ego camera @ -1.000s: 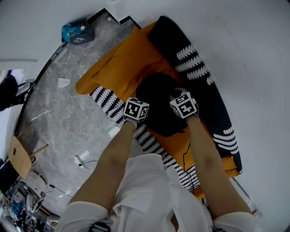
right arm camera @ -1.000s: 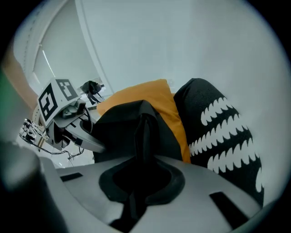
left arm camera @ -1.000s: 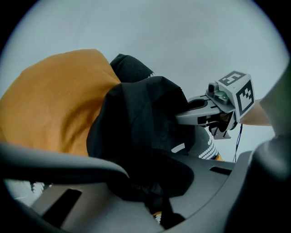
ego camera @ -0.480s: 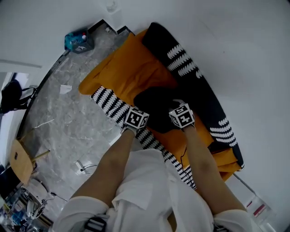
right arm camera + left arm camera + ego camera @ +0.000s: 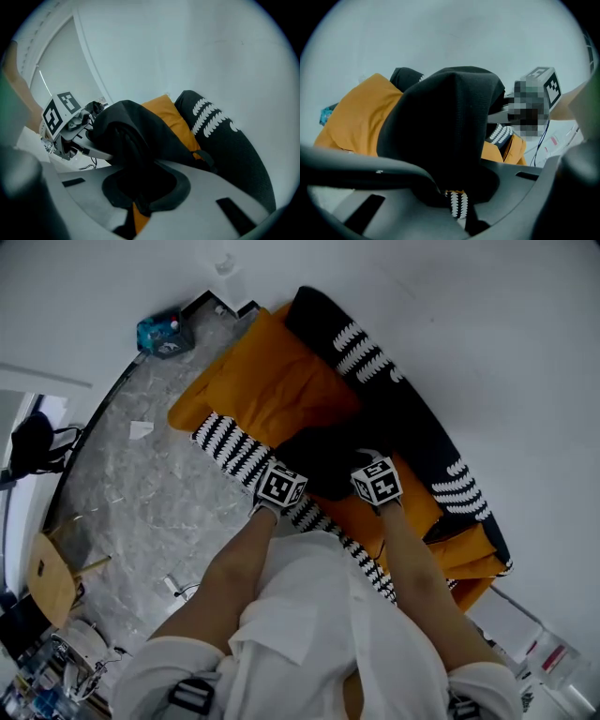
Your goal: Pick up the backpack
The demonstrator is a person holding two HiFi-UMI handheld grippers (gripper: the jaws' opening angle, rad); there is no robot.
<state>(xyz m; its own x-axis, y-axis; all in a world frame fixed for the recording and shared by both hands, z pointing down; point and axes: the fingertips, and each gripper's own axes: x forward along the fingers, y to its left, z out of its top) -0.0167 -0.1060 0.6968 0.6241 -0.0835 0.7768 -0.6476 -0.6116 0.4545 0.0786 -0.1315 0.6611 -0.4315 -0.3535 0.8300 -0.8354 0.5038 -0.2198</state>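
Left gripper [image 5: 457, 202] jaws nearly closed, pinching the black backpack [image 5: 323, 457] fabric. Right gripper [image 5: 134, 206] same, narrow, clamped on it. Backpack at head-view centre, seen over orange cushion [image 5: 267, 381].

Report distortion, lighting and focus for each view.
Head view: fisheye curves the floor edge; light flat, no hard shadows. Left gripper view: black round vignette, backpack an underexposed, featureless mass. Right gripper view: same vignette, near fingers soft.
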